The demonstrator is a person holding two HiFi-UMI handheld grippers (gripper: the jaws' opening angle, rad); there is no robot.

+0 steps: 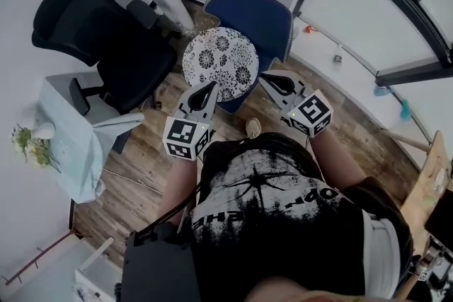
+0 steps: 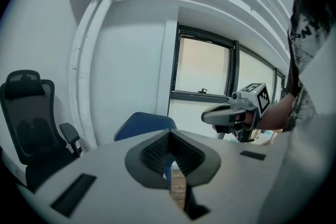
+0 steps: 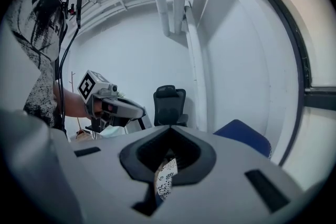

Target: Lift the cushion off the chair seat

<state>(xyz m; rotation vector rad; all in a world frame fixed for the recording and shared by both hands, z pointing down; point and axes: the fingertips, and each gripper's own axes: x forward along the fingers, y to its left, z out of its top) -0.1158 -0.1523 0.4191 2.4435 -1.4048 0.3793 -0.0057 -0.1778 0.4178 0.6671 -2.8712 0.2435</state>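
Wooden floor (image 1: 141, 166); cushion (image 1: 221, 61) hides seat of blue chair (image 1: 258, 14).

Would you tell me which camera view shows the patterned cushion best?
The head view: nearly the whole round cushion shows on the blue chair. The right gripper view shows only a patterned sliver between its jaws; the left gripper view shows none.
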